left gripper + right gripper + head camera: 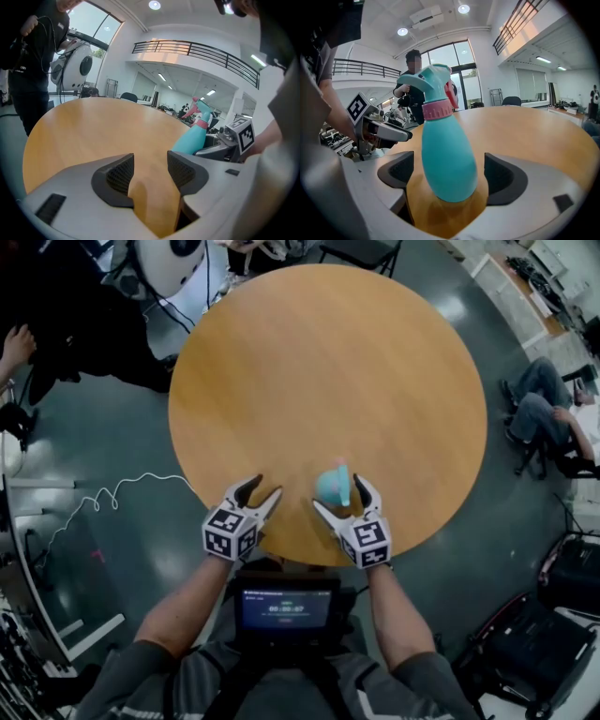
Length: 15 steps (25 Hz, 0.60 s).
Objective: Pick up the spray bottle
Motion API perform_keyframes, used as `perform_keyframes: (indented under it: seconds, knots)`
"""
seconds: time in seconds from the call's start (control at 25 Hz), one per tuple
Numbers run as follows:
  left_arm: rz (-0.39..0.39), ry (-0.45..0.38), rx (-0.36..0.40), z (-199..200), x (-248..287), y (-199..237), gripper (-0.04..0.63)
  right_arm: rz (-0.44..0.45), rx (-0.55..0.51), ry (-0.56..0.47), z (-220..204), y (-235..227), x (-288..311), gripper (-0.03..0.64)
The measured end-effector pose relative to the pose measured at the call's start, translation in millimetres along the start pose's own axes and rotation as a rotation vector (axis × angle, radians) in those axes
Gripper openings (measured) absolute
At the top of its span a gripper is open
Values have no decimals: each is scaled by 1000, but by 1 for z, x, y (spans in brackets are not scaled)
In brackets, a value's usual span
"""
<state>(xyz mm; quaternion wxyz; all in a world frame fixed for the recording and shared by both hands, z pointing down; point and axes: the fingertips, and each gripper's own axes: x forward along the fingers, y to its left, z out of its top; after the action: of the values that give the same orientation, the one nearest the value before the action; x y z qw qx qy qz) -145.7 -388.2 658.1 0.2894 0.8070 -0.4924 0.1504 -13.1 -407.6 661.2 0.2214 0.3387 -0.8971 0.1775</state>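
A teal spray bottle (333,486) with a pink collar stands upright on the round wooden table (328,362), near its front edge. My right gripper (339,493) is open around it: in the right gripper view the bottle (447,159) stands between the two dark pads (501,176), with a gap showing on each side. My left gripper (263,488) hovers just left of it, open, with only bare table between its pads (119,173). In the left gripper view the bottle (192,138) and the right gripper (229,140) show at the right.
A person (548,413) sits to the right of the table and another stands at the far left (56,324). A white cable (112,493) lies on the floor at the left. Black cases (544,634) sit on the floor at the lower right. A small screen (286,606) hangs at my chest.
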Motion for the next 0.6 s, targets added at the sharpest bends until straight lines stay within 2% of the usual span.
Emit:
perform_keyframes:
  seconds: [0.6]
  knots:
    - [-14,34,4,3,16,5,218,-34,-57,4,6,-4,33,463]
